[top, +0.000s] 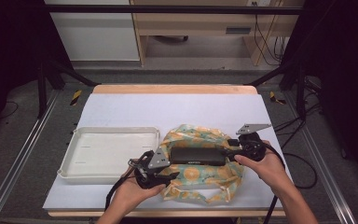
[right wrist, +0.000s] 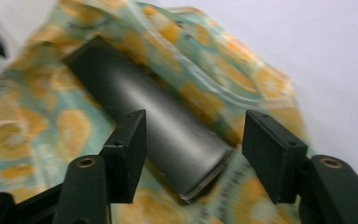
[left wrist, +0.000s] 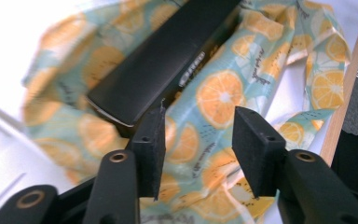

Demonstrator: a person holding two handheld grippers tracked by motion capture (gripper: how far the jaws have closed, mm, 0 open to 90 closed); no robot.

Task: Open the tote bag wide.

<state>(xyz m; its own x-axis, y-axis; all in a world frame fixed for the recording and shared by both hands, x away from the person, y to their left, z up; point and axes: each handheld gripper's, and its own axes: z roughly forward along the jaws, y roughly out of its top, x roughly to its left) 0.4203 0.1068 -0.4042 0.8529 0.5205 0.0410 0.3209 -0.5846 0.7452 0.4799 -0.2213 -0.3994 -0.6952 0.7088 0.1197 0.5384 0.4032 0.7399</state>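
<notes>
A flat black box (top: pixel 198 156) lies lengthwise on a crumpled cloth (top: pixel 200 179) printed with orange slices, near the table's front. My left gripper (top: pixel 168 162) is at the box's left end, its jaws open. In the left gripper view, the left gripper (left wrist: pixel 198 140) hangs over the cloth (left wrist: pixel 219 95), with the box's (left wrist: pixel 163 65) near corner just past one pad. My right gripper (top: pixel 228 151) is at the box's right end, also open. In the right gripper view, the right gripper (right wrist: pixel 193 140) frames the box's (right wrist: pixel 140 102) end, and the pads stand clear of it over the cloth (right wrist: pixel 205 93).
A shallow white tray (top: pixel 74 168) sits left of the cloth, close to my left hand. The white table cover (top: pixel 168 109) stretches back to a wooden edge. Black frame posts stand at both sides, and cables trail off to the right.
</notes>
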